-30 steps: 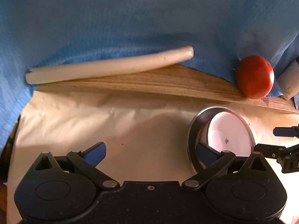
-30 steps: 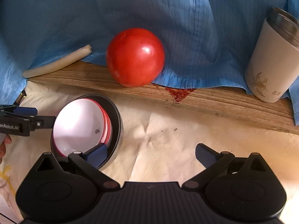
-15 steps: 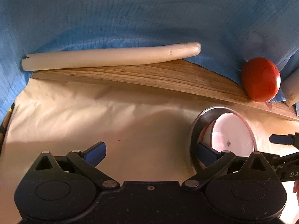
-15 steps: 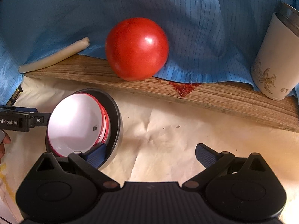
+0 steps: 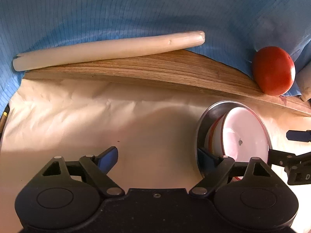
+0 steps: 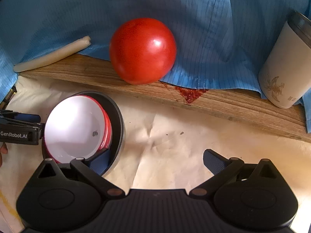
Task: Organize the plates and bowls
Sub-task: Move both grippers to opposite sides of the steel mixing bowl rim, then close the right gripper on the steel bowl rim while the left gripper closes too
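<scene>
From the left wrist, a white bowl with red rim bands (image 5: 245, 134) sits nested inside a wider metal bowl (image 5: 202, 124) on the paper-covered counter (image 5: 97, 120), at the right of the view. The pair is round, so neither shows a long axis; their mouths face up and lean toward the right. The left tool (image 5: 159, 155) has just been closing a little, yet its jaws stand apart: the left blue pad is over bare paper, the right pad is inside the metal bowl's near-left rim, beside the white bowl. Nothing is pinched between them. Far back lie a pale long stalk (image 5: 108, 50), running left to right, and a red tomato (image 5: 274, 69) against the blue cloth (image 5: 155, 9).

From the right wrist, the same nested bowls (image 6: 77, 126) lie at the near left. The right tool (image 6: 155, 161) is released, its left pad inside the metal bowl's near rim, its right pad over paper. A cream tumbler (image 6: 285, 71) stands far right on the wooden board (image 6: 233, 101).
</scene>
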Demonstrator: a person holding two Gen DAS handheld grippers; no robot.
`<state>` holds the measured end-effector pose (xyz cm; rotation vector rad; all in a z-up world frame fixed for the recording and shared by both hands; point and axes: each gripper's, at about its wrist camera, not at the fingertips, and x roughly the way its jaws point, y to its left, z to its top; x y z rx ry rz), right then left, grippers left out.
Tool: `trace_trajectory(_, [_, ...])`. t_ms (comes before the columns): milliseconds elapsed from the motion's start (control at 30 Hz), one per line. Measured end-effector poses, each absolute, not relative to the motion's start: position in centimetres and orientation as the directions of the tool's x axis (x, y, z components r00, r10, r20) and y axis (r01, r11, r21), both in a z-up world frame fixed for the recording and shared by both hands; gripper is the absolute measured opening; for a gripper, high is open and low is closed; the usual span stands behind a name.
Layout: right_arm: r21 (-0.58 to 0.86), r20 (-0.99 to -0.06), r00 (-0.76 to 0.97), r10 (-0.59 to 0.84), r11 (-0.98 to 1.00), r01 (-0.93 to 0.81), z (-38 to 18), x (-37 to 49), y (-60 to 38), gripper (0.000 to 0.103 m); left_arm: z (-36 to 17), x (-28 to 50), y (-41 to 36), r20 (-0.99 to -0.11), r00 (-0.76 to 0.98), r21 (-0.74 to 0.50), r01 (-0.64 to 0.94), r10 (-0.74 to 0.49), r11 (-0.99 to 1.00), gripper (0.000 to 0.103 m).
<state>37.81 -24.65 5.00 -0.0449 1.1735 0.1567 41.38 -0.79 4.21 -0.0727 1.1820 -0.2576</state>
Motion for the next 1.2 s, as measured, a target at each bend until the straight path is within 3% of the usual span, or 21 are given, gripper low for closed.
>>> trace_trajectory(100, [0.054,-0.925,0.366,0.098,0.99,-0.13,4.8,38.0,-24.7,0.1,4.1,41.3,-0.4,-0.9,0.351,-0.216,0.153,-0.258,0.964,0.082])
trace_trajectory(367, [0.108,-0.928,0.341,0.152,0.984,-0.144,4.6,38.5,-23.9,0.065,3.9,41.0,0.2,-0.874,0.349,-0.295,0.17,-0.337,0.94,0.054])
trace_trajectory(433, [0.119,-0.927,0.336,0.163,0.982,-0.147,4.6,38.6,-23.7,0.06,3.9,40.9,0.1,-0.869,0.349,-0.308,0.173,-0.351,0.936,0.049])
trace_trajectory(833, [0.163,-0.923,0.331,0.196,0.979,-0.124,4.8,38.5,-23.4,0.041,4.0,39.7,1.4,-0.858,0.365,-0.334,0.135,-0.36,0.933,0.045])
trace_trajectory(1000, [0.175,-0.92,0.335,0.203,0.978,-0.113,4.8,38.1,-22.8,0.027,4.3,39.3,0.8,-0.854,0.374,-0.335,0.14,-0.363,0.932,0.031])
trace_trajectory(1100, [0.193,-0.917,0.336,0.215,0.976,-0.098,4.8,38.1,-22.8,0.025,4.7,39.1,0.1,-0.85,0.38,-0.327,0.16,-0.364,0.931,0.019])
trace_trajectory(1200, [0.212,-0.915,0.33,0.23,0.973,-0.092,4.6,38.2,-23.3,0.025,5.0,38.8,-0.3,-0.848,0.389,-0.319,0.17,-0.361,0.933,0.013])
